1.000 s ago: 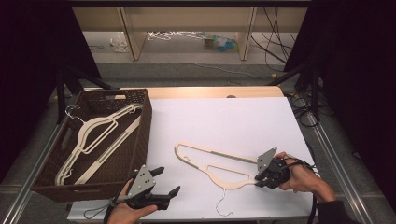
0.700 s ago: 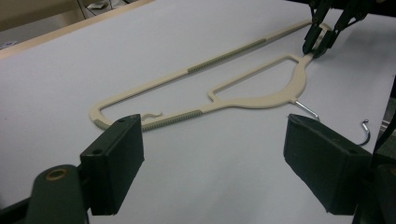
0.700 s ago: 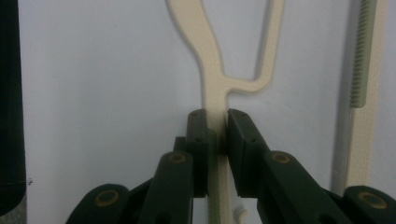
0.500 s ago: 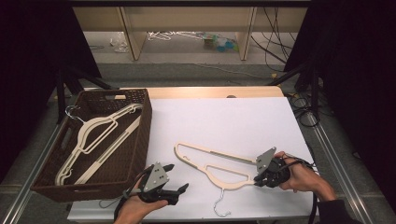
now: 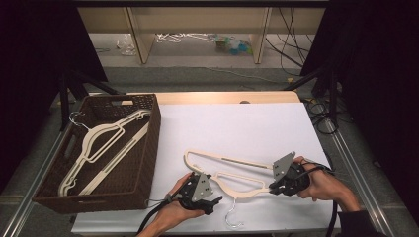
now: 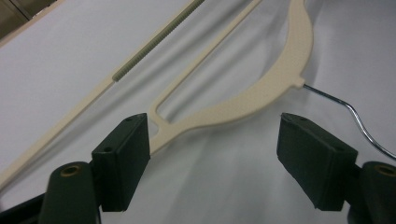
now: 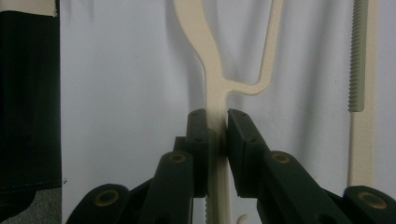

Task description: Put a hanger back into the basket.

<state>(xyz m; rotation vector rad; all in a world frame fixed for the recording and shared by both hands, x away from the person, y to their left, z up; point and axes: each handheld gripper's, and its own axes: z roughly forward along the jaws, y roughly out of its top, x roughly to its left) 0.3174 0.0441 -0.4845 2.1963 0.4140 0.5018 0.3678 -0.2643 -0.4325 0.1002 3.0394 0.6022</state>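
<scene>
Flat on the white table (image 5: 237, 123), cream hanger (image 5: 232, 170), right gripper (image 7: 217, 126) jaws clamped on its thin arm, left gripper (image 6: 215, 144) jaws spread wide, hanger's curved neck seemingly just beyond them, untouched.

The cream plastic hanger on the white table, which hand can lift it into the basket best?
Probably the right. The right gripper is shut on the cream plastic hanger. The left gripper is open beside it, gripping nothing. The brown wicker basket sits to the left, though.
</scene>
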